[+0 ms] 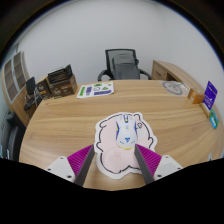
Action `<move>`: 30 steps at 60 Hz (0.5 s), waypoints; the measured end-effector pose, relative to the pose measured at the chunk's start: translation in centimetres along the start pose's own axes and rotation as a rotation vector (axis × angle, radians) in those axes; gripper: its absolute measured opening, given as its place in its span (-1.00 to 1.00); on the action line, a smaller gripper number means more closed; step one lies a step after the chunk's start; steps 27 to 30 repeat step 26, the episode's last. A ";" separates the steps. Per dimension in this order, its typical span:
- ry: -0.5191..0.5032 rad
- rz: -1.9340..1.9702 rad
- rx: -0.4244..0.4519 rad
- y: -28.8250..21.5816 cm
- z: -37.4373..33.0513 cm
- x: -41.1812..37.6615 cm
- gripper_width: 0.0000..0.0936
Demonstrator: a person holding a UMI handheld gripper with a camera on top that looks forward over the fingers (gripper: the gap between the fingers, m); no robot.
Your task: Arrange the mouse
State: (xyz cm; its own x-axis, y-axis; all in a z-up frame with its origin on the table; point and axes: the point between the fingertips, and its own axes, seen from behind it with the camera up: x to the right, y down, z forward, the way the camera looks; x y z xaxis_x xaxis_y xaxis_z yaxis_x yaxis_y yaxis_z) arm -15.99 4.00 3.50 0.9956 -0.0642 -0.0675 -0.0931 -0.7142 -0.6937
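Wooden table [60,125], round-edged. White mouse [124,133] lies on a pale pink-and-white mat [112,150] near the table's front edge. Gripper [115,160] spread open; the mouse sits just ahead of the purple pads [82,160], between them, gaps on both sides. Beyond the mouse: a leaflet [97,90], then a grey office chair [124,65] behind the table.

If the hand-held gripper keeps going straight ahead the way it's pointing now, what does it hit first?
Probably the white mouse, which lies on the pale mouse pad just ahead of the open hand-held gripper. Depth is hard to judge, so it may skim over the mouse instead.
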 end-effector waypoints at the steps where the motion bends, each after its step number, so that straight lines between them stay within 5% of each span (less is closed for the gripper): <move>1: 0.008 0.010 0.002 0.2 -0.5 -0.1 0.78; 30: 0.063 0.088 0.038 7.0 -12.1 -5.1 0.78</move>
